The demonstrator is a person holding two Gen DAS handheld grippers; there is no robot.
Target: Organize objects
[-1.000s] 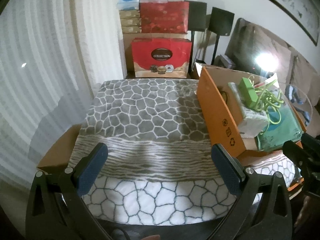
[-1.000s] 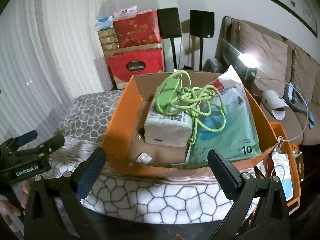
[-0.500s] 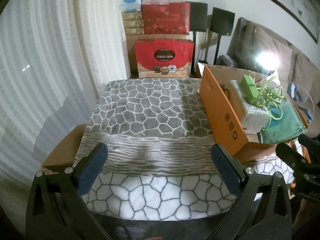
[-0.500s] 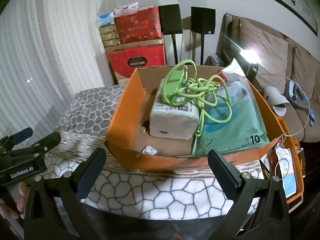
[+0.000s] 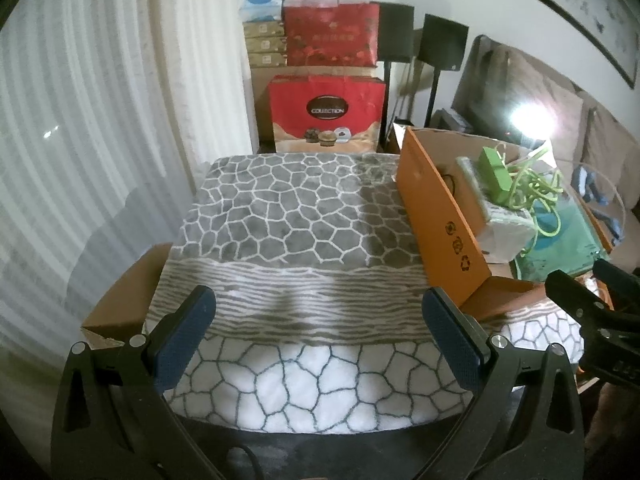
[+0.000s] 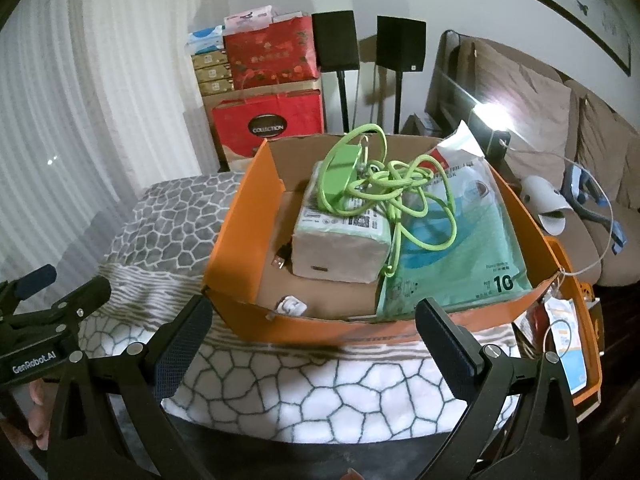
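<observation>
An orange cardboard box [image 6: 234, 248] sits on a grey and white patterned blanket [image 5: 296, 232]. Inside lie a wrapped tissue pack [image 6: 340, 240], a green charger with a tangled green cable [image 6: 372, 184], a teal mask pack [image 6: 456, 256], a small white plug [image 6: 292, 305] and a dark USB plug [image 6: 282, 259]. My right gripper [image 6: 316, 340] is open and empty, just in front of the box. My left gripper [image 5: 320, 336] is open and empty over the blanket, left of the box [image 5: 440, 216].
Red gift bags [image 5: 326, 112] and stacked boxes stand behind the blanket beside two black speakers [image 6: 334, 46]. A sofa [image 6: 560, 128] with a bright lamp is at right. A brown carton [image 5: 128, 296] sits at the blanket's left edge. An orange tray [image 6: 580, 360] lies right of the box.
Both grippers have pulled back slightly from the box and blanket; the box appears a little farther away. Both stay open and empty.
</observation>
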